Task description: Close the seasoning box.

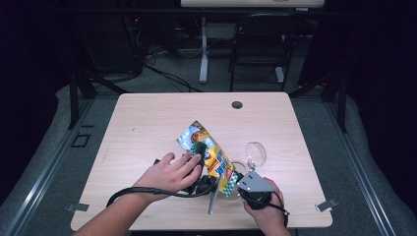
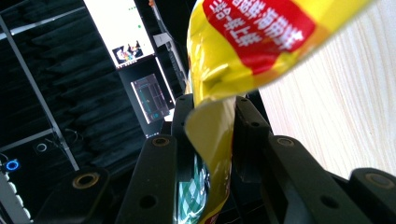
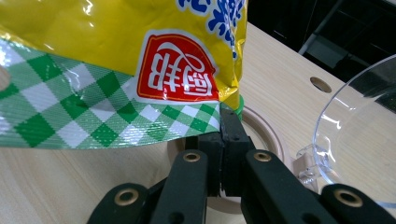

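A person seated at a pale wooden surface [image 1: 147, 128] holds a glossy yellow foil snack bag [image 1: 209, 152] with red labels and a green-and-white chequered edge between two hand-held black claws. The bag lies slanted over the middle of the surface, its top end pointing away from the person and its chequered bottom edge nearest the right hand [image 1: 263, 211].

The left claw [image 1: 198, 149], gripped by the left hand [image 1: 169, 173], reaches in from the left and meets the bag around its middle. In the left gripper view, the left claw [image 2: 210, 121] has a folded flap of the yellow bag [image 2: 243, 42] standing between its jaws, which sit at a narrow gap with both pads against the foil.

The right claw [image 1: 239, 182], topped by a grey three-cornered plate [image 1: 254, 183], meets the bag at its lower corner. In the right gripper view, the right claw [image 3: 223, 122] is clamped tight, its pads pressed together on the corner of the chequered edge [image 3: 93, 112] just below a red logo.

A clear plastic bowl [image 1: 255, 152] stands tilted on the surface just beside the bag, to the right; its transparent rim [image 3: 355, 121] curves past the right claw. A round wooden ring [image 3: 261, 128] lies flat beneath the pinched corner. A dark round hole [image 1: 237, 104] marks the far edge of the surface, and a black chair [image 1: 258, 39] stands on the floor beyond.
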